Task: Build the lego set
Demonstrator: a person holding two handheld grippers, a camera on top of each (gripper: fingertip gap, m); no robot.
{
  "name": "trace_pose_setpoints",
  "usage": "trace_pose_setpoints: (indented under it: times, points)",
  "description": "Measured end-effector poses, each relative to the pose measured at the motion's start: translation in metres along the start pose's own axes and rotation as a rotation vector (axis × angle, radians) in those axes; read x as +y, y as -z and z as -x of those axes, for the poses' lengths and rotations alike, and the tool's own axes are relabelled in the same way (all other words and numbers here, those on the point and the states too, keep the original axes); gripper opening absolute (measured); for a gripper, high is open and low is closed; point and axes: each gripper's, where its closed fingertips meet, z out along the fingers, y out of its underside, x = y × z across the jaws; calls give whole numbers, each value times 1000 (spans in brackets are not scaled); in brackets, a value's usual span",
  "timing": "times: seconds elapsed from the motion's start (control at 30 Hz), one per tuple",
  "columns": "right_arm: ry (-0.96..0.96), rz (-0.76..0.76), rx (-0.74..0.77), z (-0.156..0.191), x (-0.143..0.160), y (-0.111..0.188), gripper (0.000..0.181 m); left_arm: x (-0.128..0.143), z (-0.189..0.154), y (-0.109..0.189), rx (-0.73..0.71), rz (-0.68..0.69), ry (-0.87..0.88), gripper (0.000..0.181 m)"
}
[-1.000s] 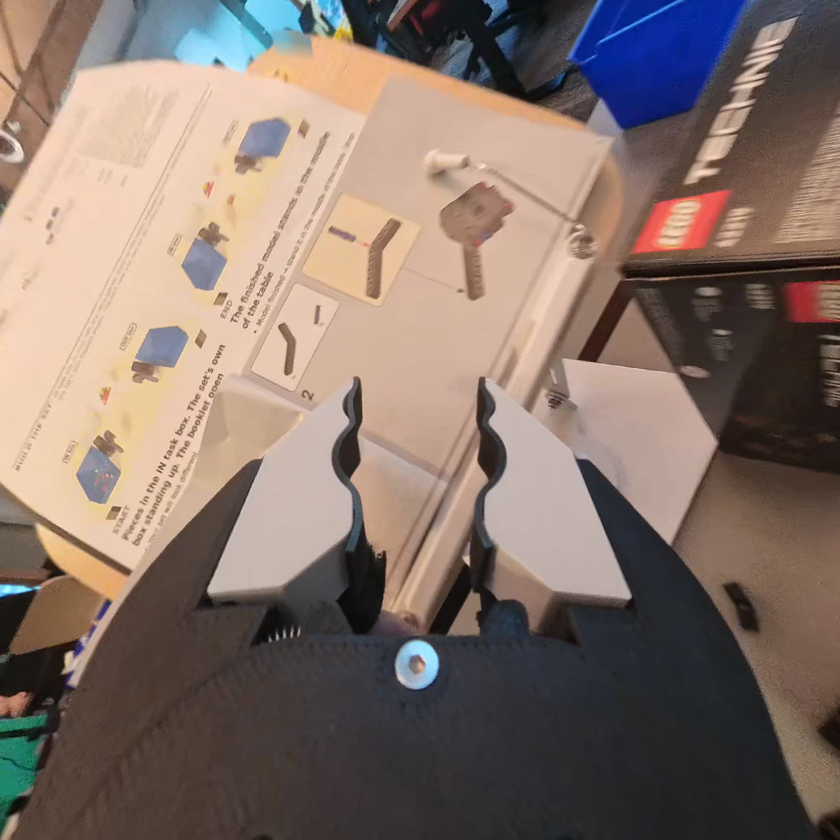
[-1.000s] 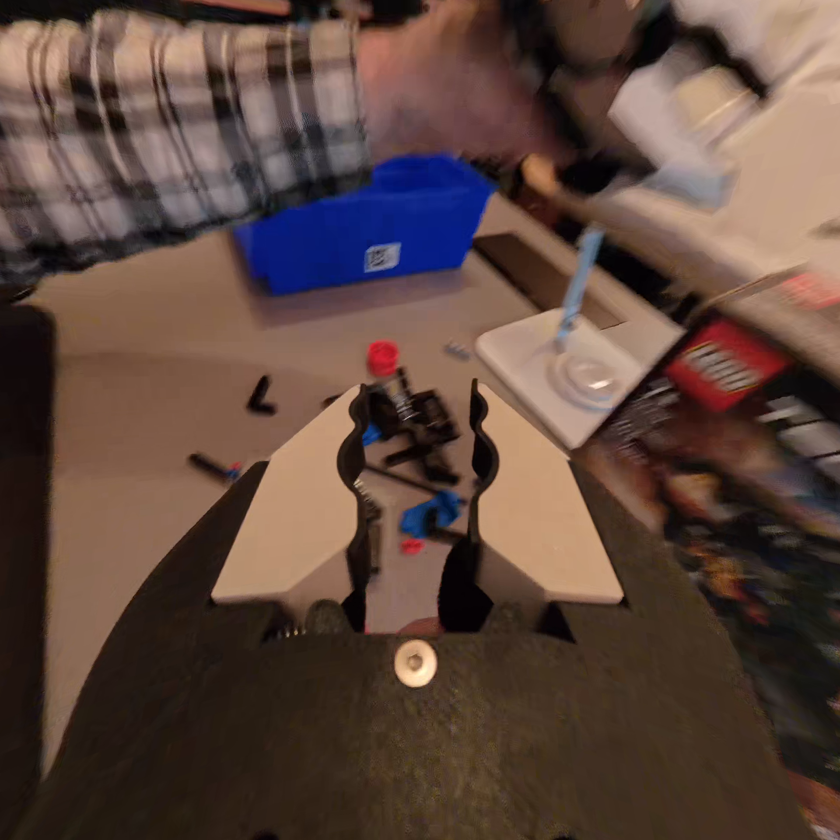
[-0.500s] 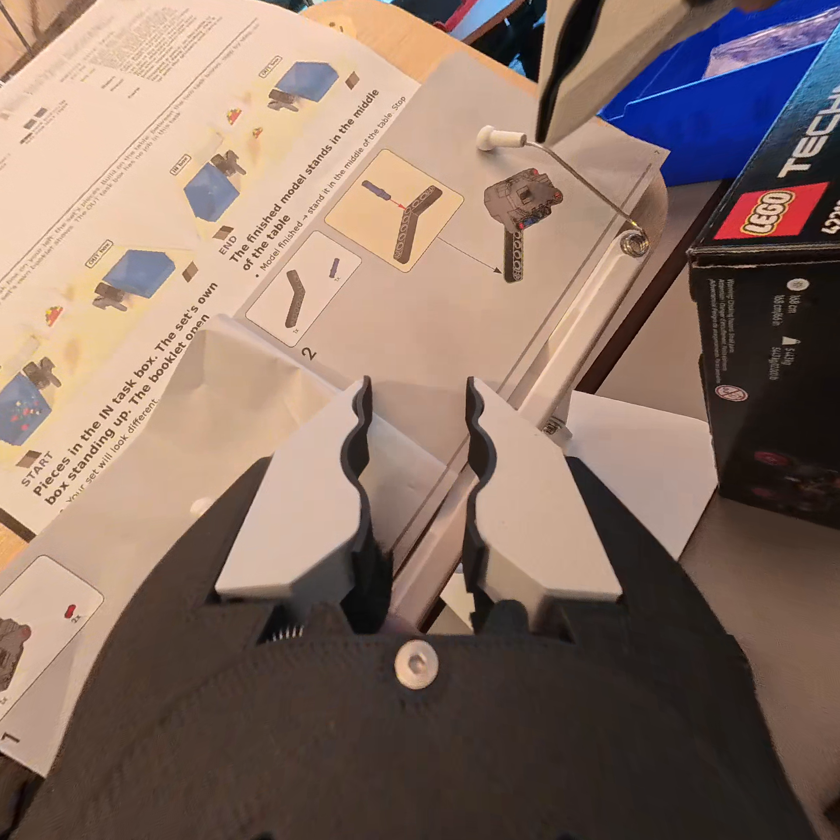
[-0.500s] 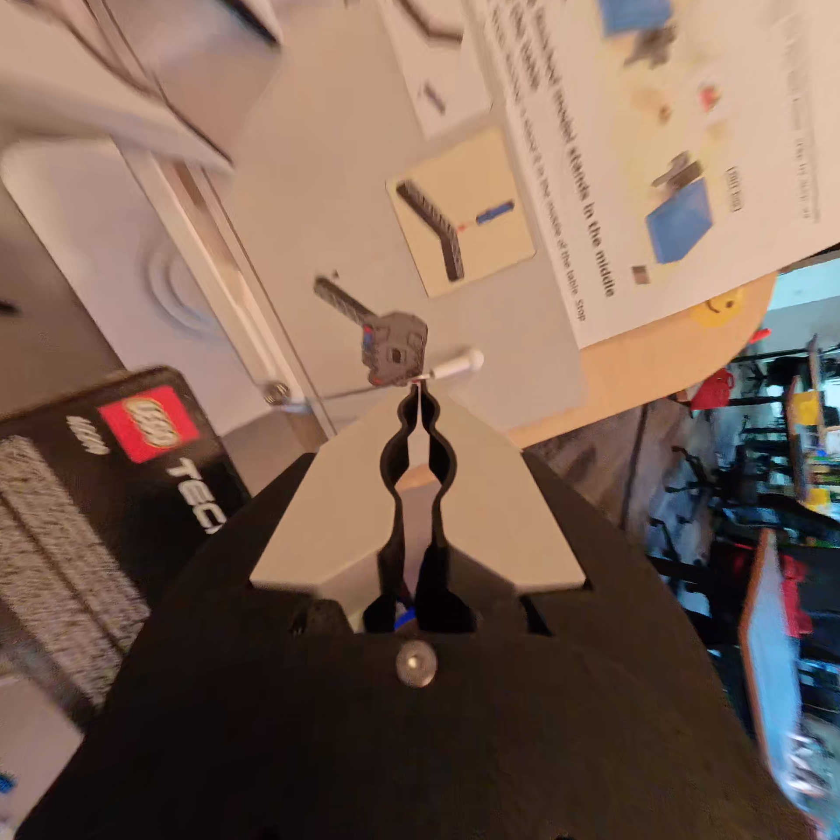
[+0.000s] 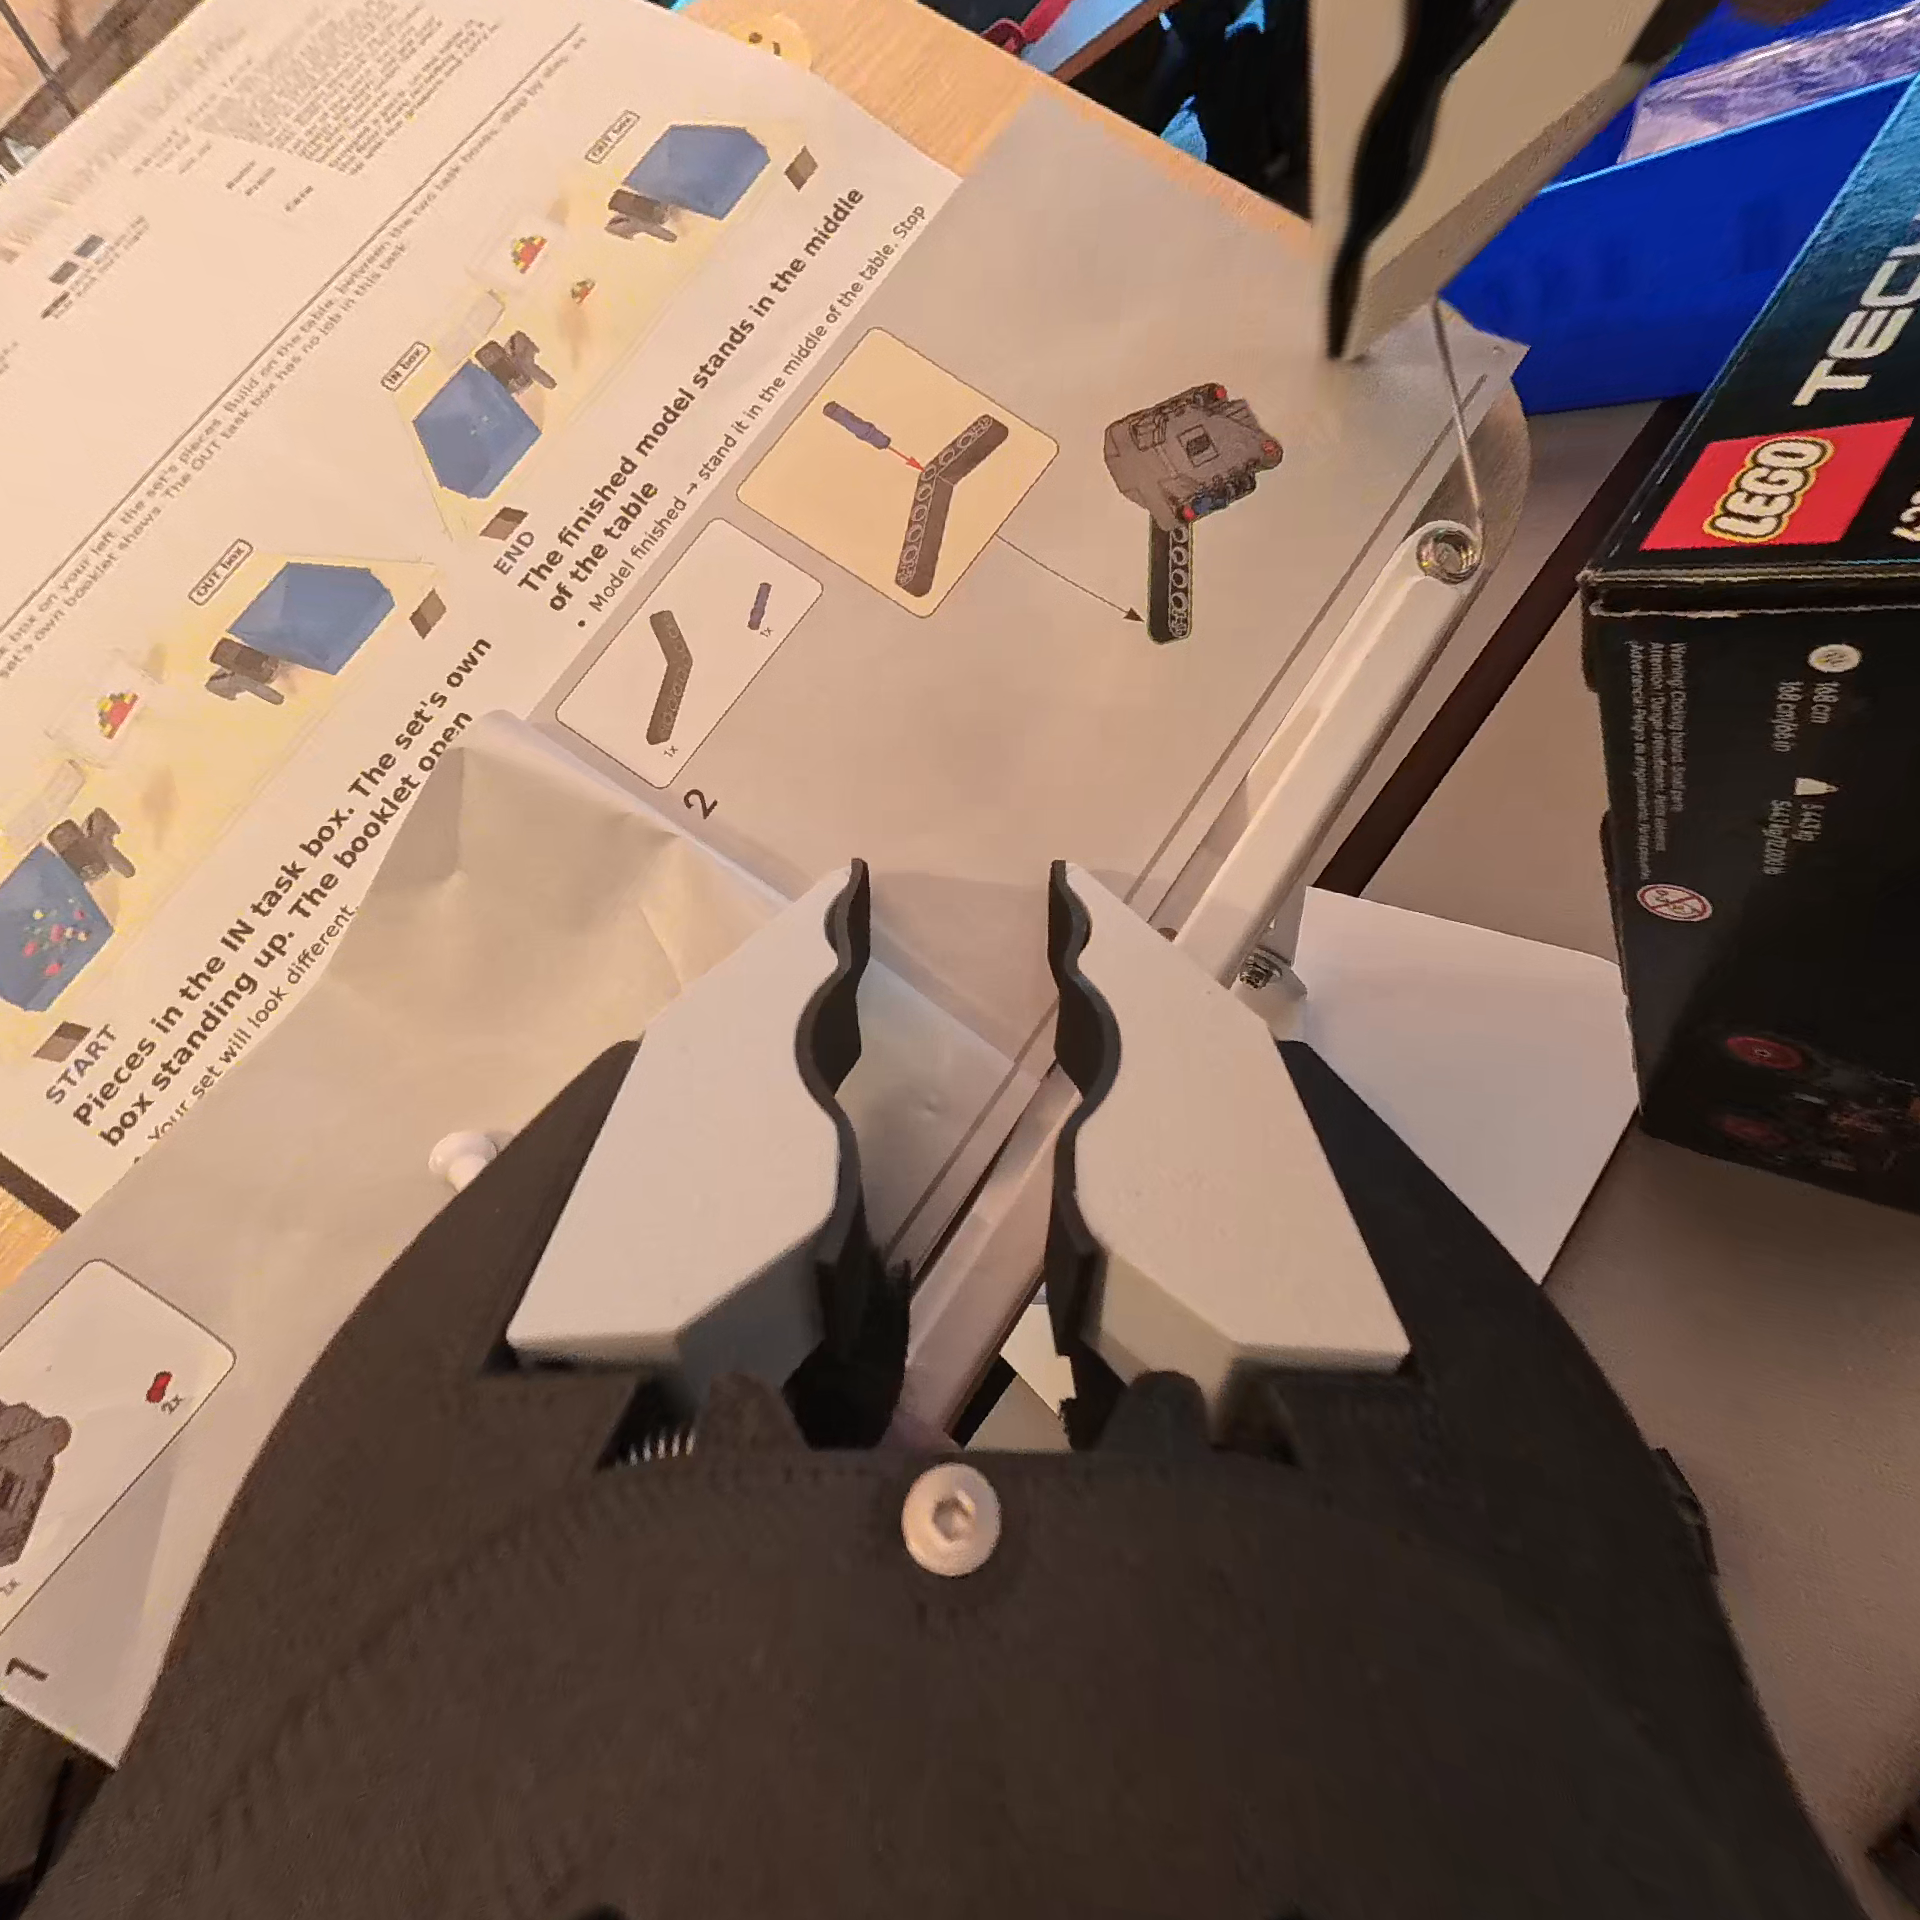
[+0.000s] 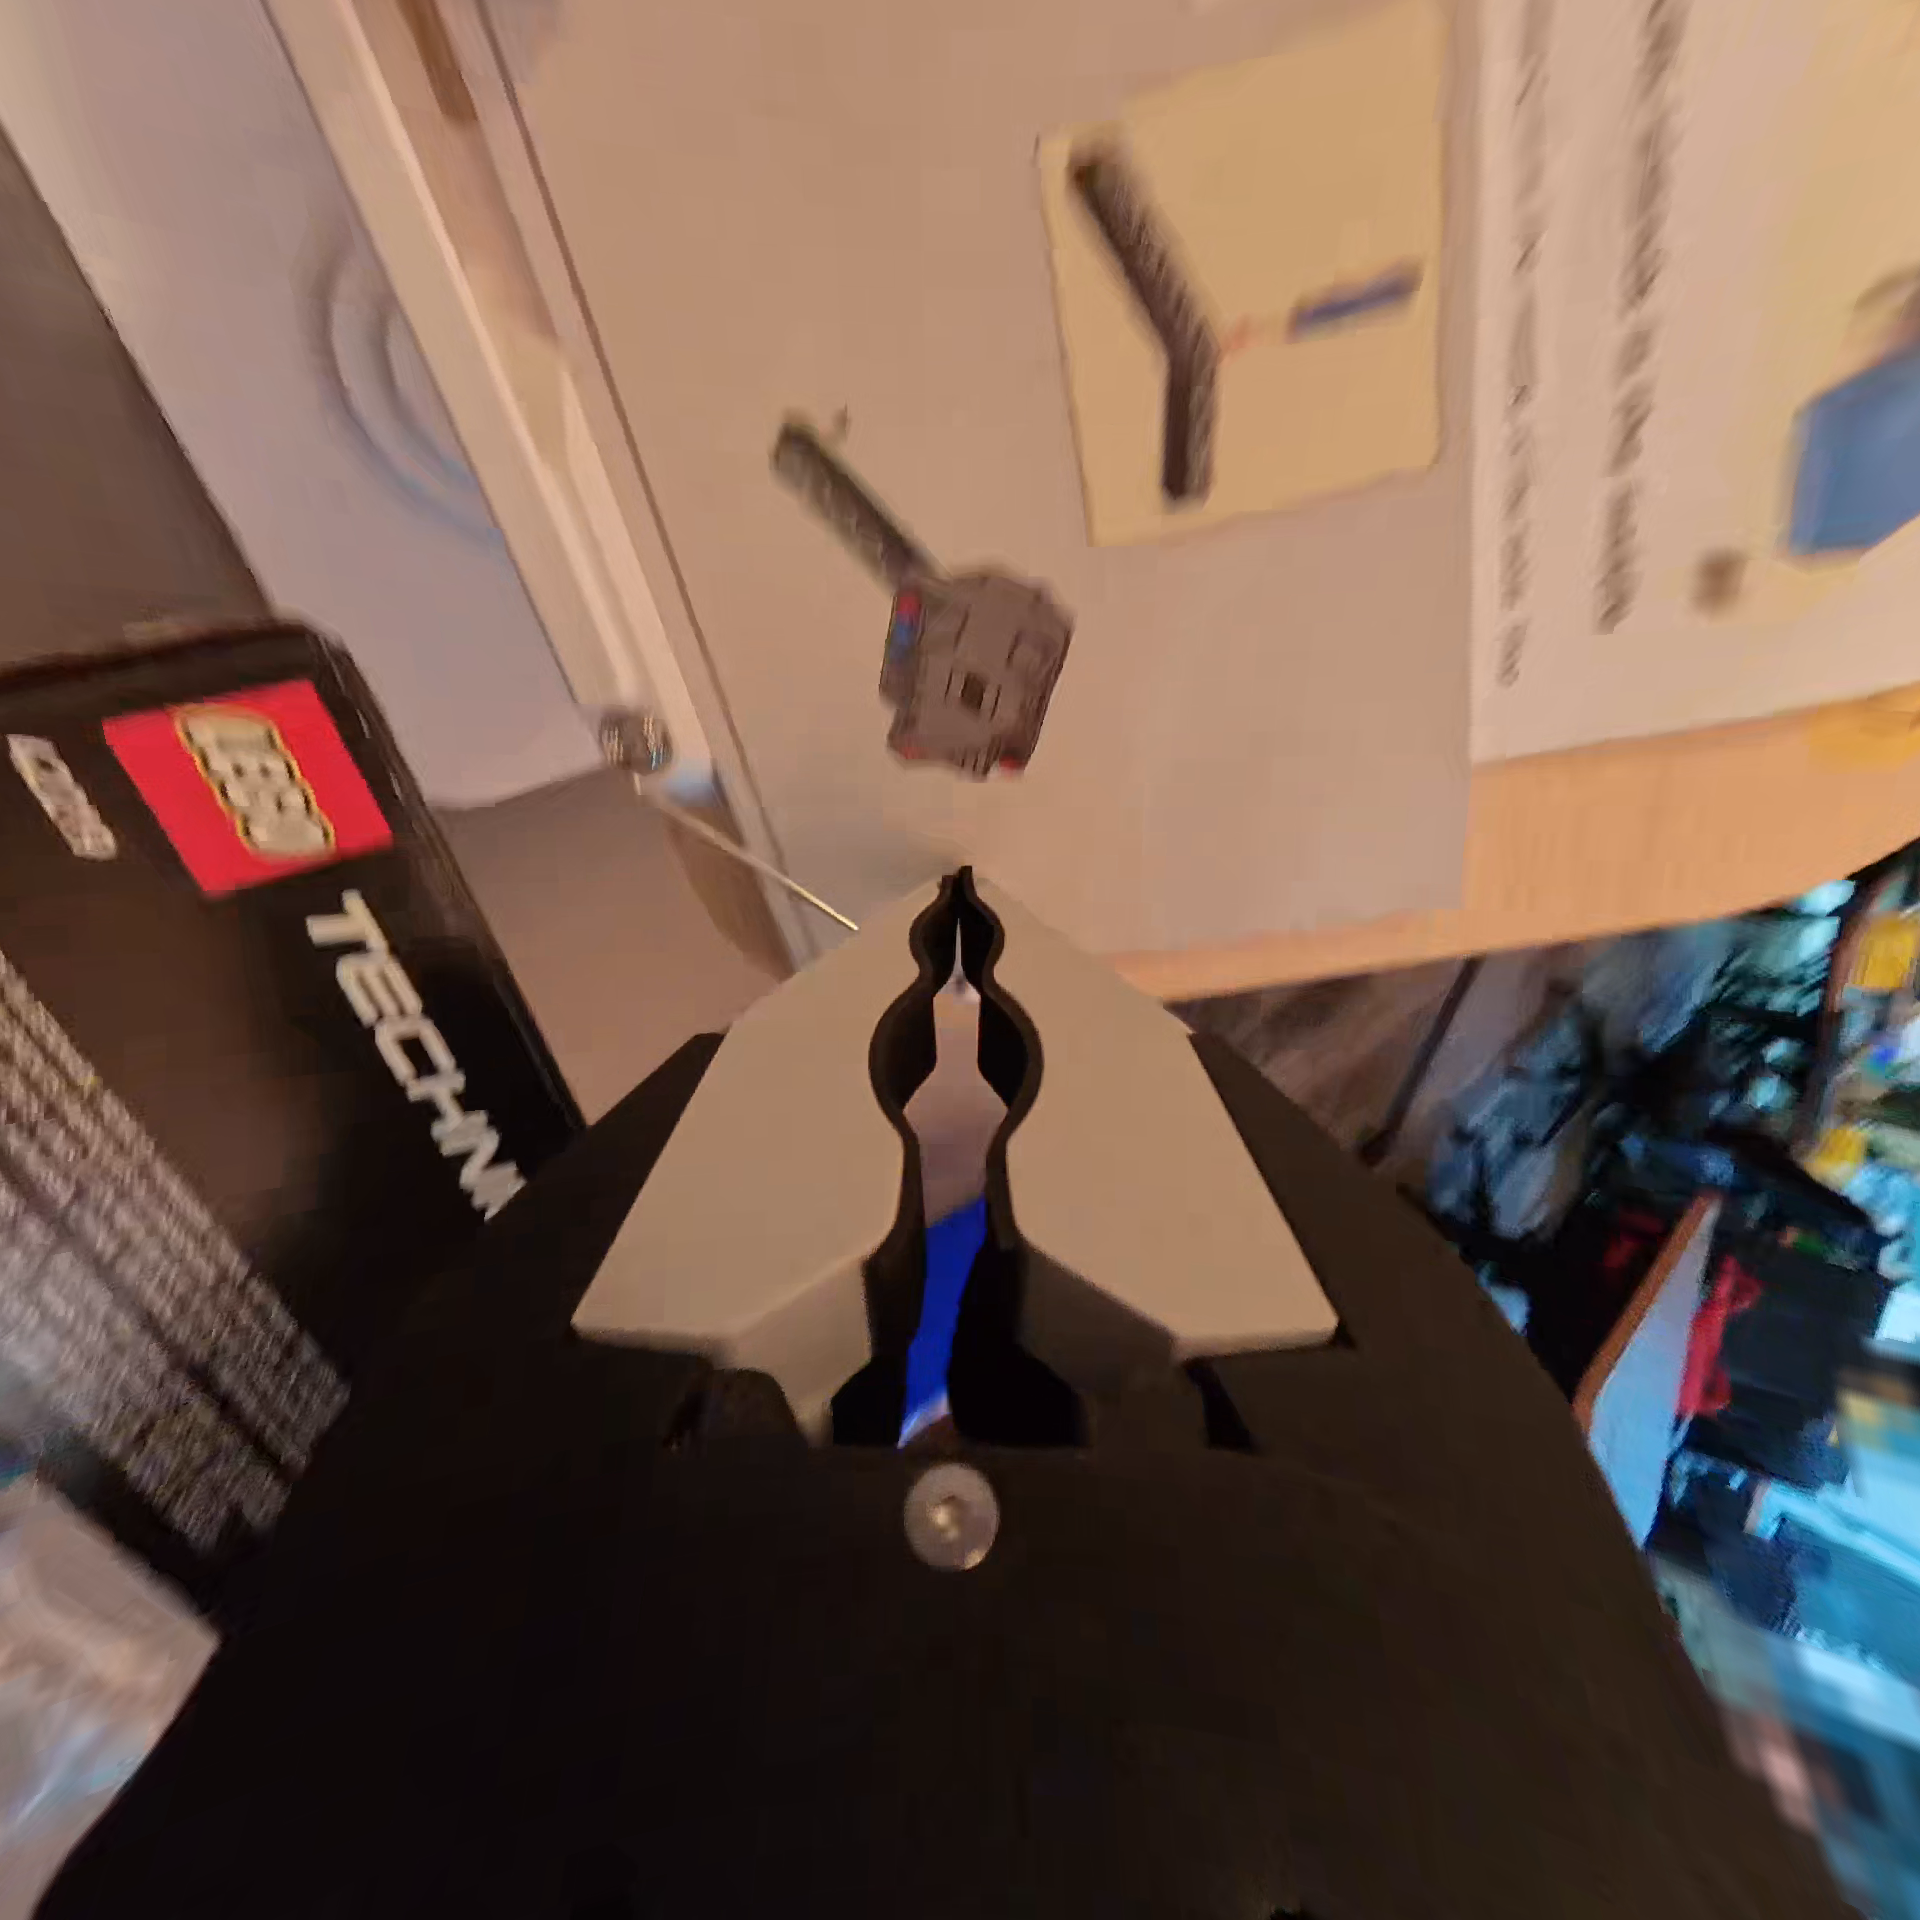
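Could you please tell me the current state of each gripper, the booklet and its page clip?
Left hand-held gripper: open, empty.
Thin metal wire page clip: free end pinched.
Right hand-held gripper: shut on that clip's end.
Grey instruction booklet: open, propped on its white stand.

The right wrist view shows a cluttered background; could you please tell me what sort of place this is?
Probably a workshop or lab: crowded shelving behind a wooden table, with a black set box and a propped instruction booklet.
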Motion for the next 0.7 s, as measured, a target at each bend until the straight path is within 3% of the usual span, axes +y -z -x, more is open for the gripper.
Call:
trace_pose_setpoints:
  times: [0.13, 0.23, 0.3, 0.4, 0.53, 0.63, 0.7]
  points:
    - [-145, -6, -67, -4, 19, 8, 0, 0, 0, 0, -4, 1, 3, 31]
    - [-263, -195, -9, -25, 0, 27, 18, 0, -1, 1, -4, -5, 8, 31]
    - [-287, -314, 96, -44, -21, 32, 46, 0, -1, 0, -6, -3, 2, 31]
    - [-226, -344, 220, -54, -36, 19, 58, 0, -1, 0, -4, -6, 7, 31]
    - [-298, -366, 182, -54, -39, 3, 55, 1, -1, 0, 6, -5, 2, 30]
    - [-312, -381, 183, -55, -38, 3, 42, 0, -2, -1, 8, -8, -6, 30]
    - [-314, -391, 165, -52, -39, 2, 22, 0, -2, -1, 14, -11, -5, 29]
